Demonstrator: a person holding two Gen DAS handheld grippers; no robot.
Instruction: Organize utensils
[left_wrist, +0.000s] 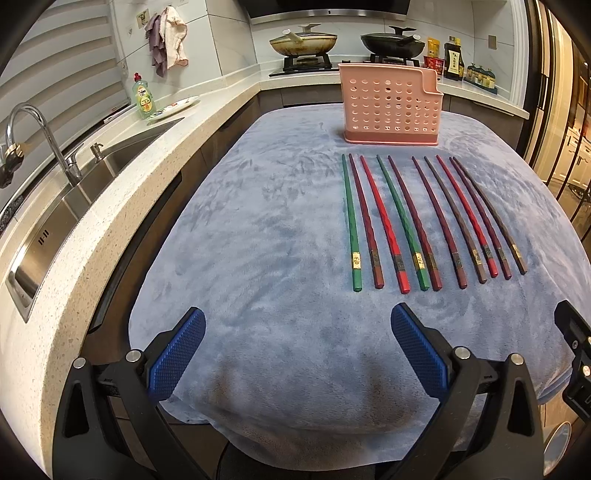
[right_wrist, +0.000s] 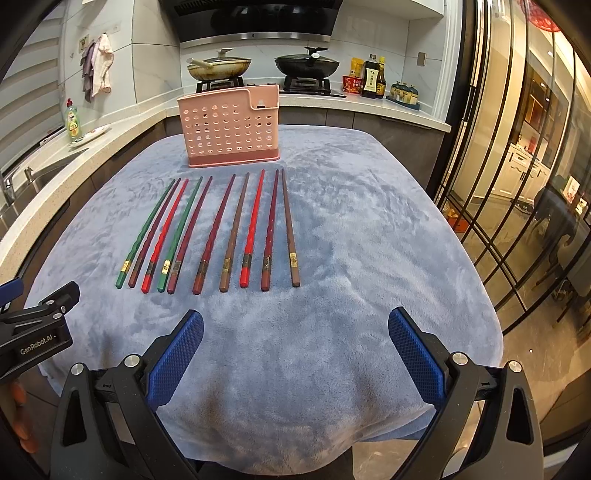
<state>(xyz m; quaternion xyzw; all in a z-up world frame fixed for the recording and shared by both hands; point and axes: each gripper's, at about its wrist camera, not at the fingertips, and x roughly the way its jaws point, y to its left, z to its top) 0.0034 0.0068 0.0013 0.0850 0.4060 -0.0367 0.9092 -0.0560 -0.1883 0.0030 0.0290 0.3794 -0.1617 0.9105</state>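
Several chopsticks (left_wrist: 424, 221) in green, red, dark red and brown lie side by side on a blue-grey cloth (left_wrist: 277, 240), thick ends toward me; they also show in the right wrist view (right_wrist: 214, 232). A pink perforated utensil holder (left_wrist: 391, 105) stands upright just behind them, also in the right wrist view (right_wrist: 231, 125). My left gripper (left_wrist: 297, 350) is open and empty, low over the cloth's near edge, left of the chopsticks. My right gripper (right_wrist: 295, 350) is open and empty, near the front edge, short of the chopsticks' thick ends.
A stone counter with a sink (left_wrist: 74, 206) and tap (left_wrist: 48, 140) runs along the left. A dish soap bottle (left_wrist: 143, 96) and plate stand on it. Two pans (right_wrist: 306, 64) sit on the stove behind, with sauce bottles (right_wrist: 371, 79). Glass doors (right_wrist: 517, 184) stand on the right.
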